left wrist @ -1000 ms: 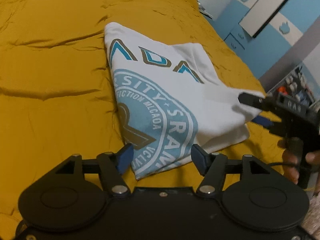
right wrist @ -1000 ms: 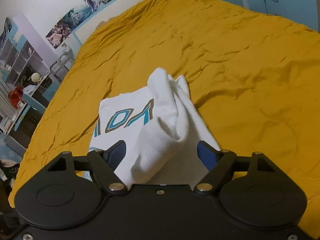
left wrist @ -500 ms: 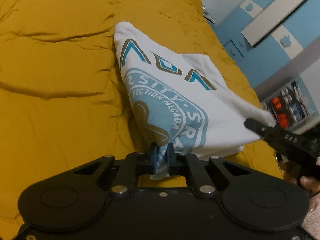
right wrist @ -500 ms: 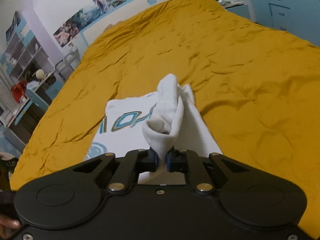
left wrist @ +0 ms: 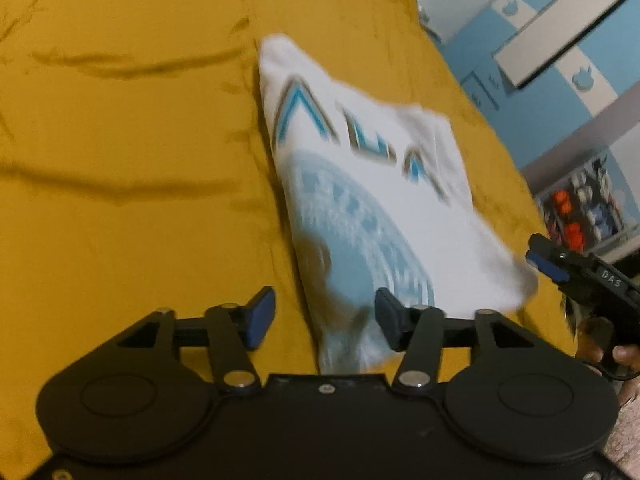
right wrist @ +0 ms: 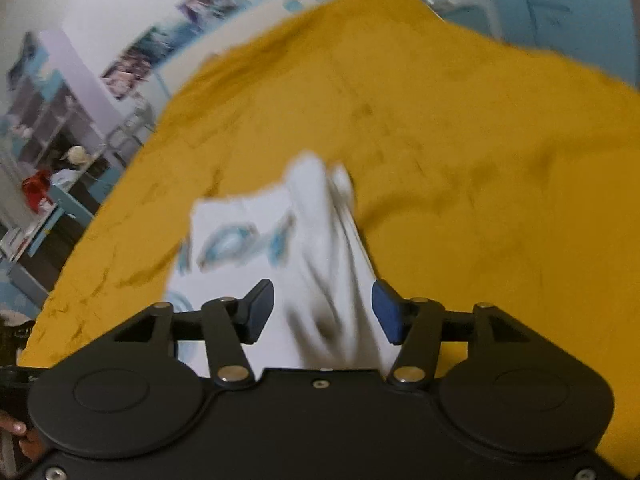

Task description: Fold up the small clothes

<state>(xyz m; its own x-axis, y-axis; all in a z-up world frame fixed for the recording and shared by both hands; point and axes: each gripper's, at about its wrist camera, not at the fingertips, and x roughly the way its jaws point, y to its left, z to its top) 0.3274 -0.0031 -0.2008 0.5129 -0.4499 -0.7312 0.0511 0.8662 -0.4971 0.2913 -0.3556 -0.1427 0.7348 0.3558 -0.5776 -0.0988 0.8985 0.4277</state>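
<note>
A: Left gripper (left wrist: 324,316) first. I've got its jaws opening, and the near corner of the white shirt (left wrist: 372,200) sits between the pads, touching neither as far as I can see. Frame's blurred, so not certain about the right pad.

B: Where's the shirt lying?

A: On the yellow bedspread (left wrist: 120,160), folded into a rough rectangle, print facing up, near edge running under my left gripper's body. Risk on this side: the corner may snag on a pad as I pull away and drag the fold open.

B: And further right?

A: Right gripper (left wrist: 546,264) shows at the shirt's far corner in the left view. In its own view, right gripper (right wrist: 322,314) has its jaws opening too, with a bunched ridge of shirt (right wrist: 320,240) standing up between the pads, none pressed.

B: What goes wrong there?

A: I judge that ridge is the problem. If it slumps sideways it leaves a lump rather than a flat layer, and the fold ends up crooked. Also the bedspread is soft and creased, so anything I press down may shift with it.

B: Anything else?

A: Both views are smeared, so I can't tell whether the edges line up. I'd check before the next fold.
</note>
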